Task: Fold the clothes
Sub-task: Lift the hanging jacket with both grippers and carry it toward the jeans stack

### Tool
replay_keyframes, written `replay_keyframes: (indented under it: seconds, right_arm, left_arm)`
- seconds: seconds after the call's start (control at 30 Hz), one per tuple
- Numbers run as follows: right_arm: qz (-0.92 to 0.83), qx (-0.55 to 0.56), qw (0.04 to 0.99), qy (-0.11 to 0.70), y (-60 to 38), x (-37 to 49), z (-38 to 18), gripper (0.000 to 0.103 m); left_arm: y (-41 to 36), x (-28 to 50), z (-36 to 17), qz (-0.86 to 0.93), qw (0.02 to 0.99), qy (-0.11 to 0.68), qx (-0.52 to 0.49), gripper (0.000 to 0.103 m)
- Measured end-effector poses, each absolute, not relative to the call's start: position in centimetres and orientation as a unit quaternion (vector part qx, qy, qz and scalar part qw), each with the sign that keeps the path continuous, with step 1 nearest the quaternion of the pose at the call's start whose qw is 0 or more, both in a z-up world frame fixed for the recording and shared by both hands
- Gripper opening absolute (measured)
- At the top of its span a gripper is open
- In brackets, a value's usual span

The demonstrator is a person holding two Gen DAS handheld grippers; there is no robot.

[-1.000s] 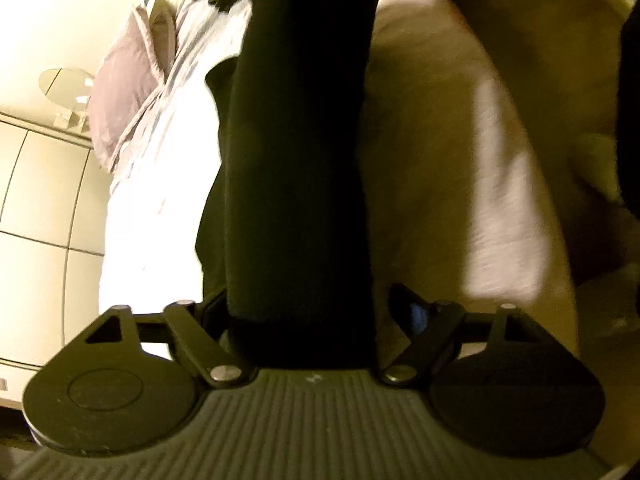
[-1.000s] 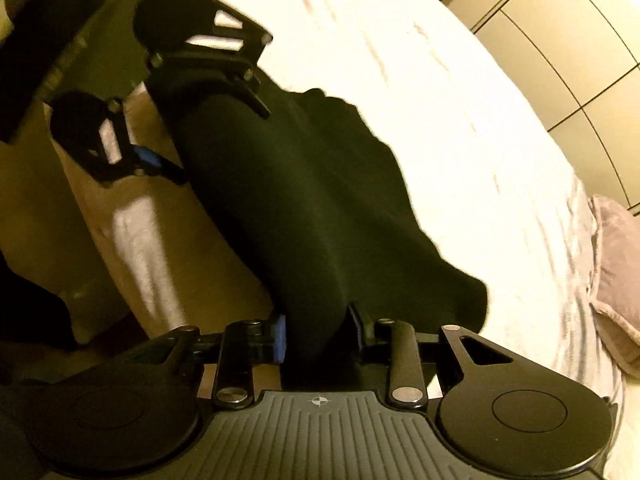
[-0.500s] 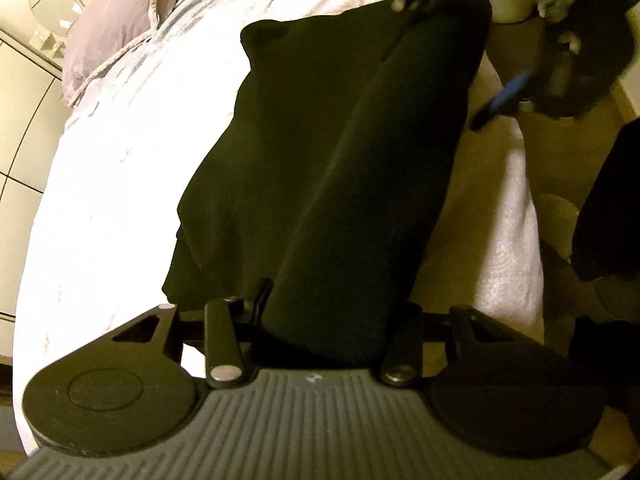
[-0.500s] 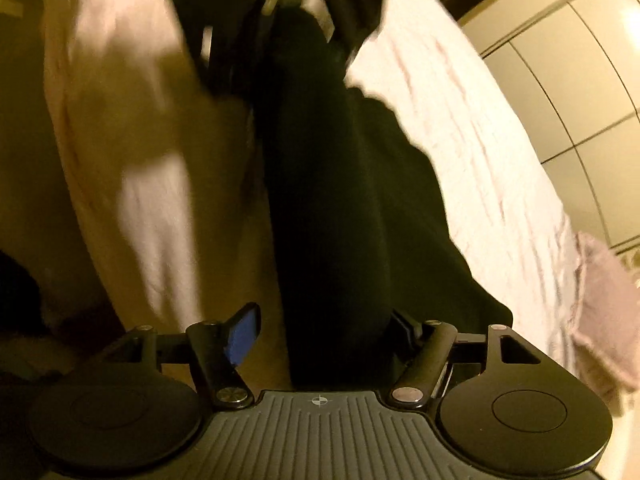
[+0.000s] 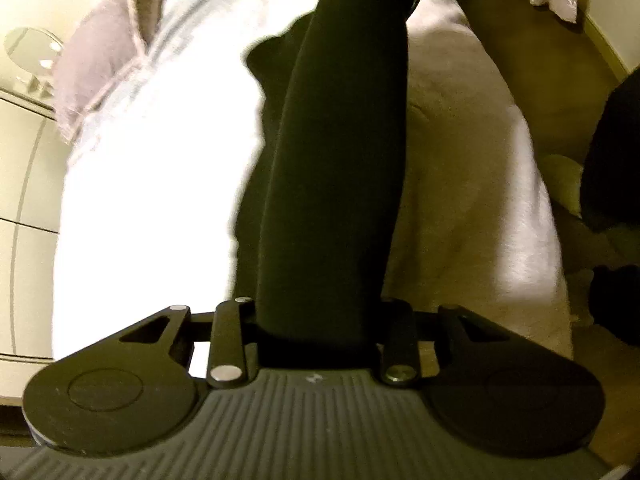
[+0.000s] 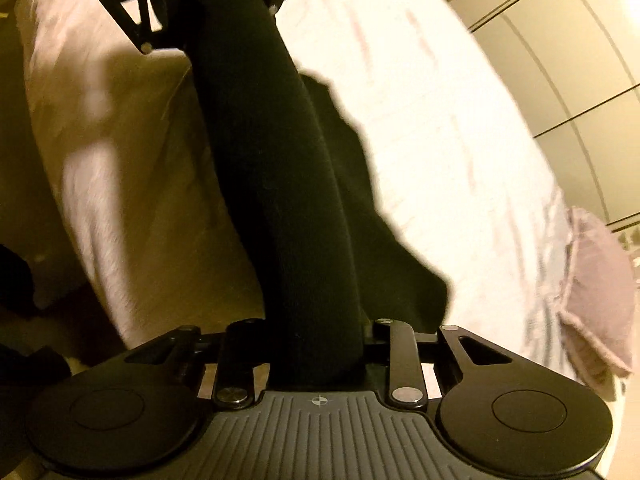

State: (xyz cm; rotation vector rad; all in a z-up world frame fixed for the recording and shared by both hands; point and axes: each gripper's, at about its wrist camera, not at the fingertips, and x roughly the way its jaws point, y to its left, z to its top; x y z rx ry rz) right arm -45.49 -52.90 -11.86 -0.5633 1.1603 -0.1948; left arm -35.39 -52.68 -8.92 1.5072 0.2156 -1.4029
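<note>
Both tongs are clamped on the black garment (image 5: 332, 168), left tongs (image 5: 316, 336) and right tongs (image 6: 316, 356) pinching opposite ends so it stretches between them over the bed (image 6: 440, 128), its loose part trailing on the sheet, folding clearly unfinished.

One black garment (image 5: 336, 184) is stretching between two grippers: the left gripper (image 5: 316, 344) and the right gripper (image 6: 316, 360). One bed (image 6: 440, 140) and one pillow (image 6: 600, 288) are lying beyond them.
</note>
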Motion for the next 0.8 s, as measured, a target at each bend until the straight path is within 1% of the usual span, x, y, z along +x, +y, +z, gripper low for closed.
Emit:
replay_keyframes:
  seconds: [0.17,0.37,0.67,0.8]
  right_arm:
    - [-0.113,-0.252,0.794,0.541,-53.9,-45.6,-6.4,0.027]
    - [-0.153,-0.245,0.789,0.543,-53.9,-46.9,-0.7,0.027]
    - [-0.213,-0.243,0.774,0.544,-53.5,-50.0,3.2,0.027]
    - [-0.228,-0.234,0.768,0.550,-52.9,-51.1,3.8,0.027]
  left_arm:
    - [-53.9,-34.4,-4.1,-0.583,0.521,0.051,0.622,0.030]
    - [-55.3,-34.4,-0.4,-0.591,0.524,0.010,0.613,0.031]
    - [-56.6,-35.7,2.6,-0.612,0.507,-0.042,0.606,0.031]
    - [-57.6,-36.7,3.3,-0.622,0.494,-0.059,0.604,0.031]
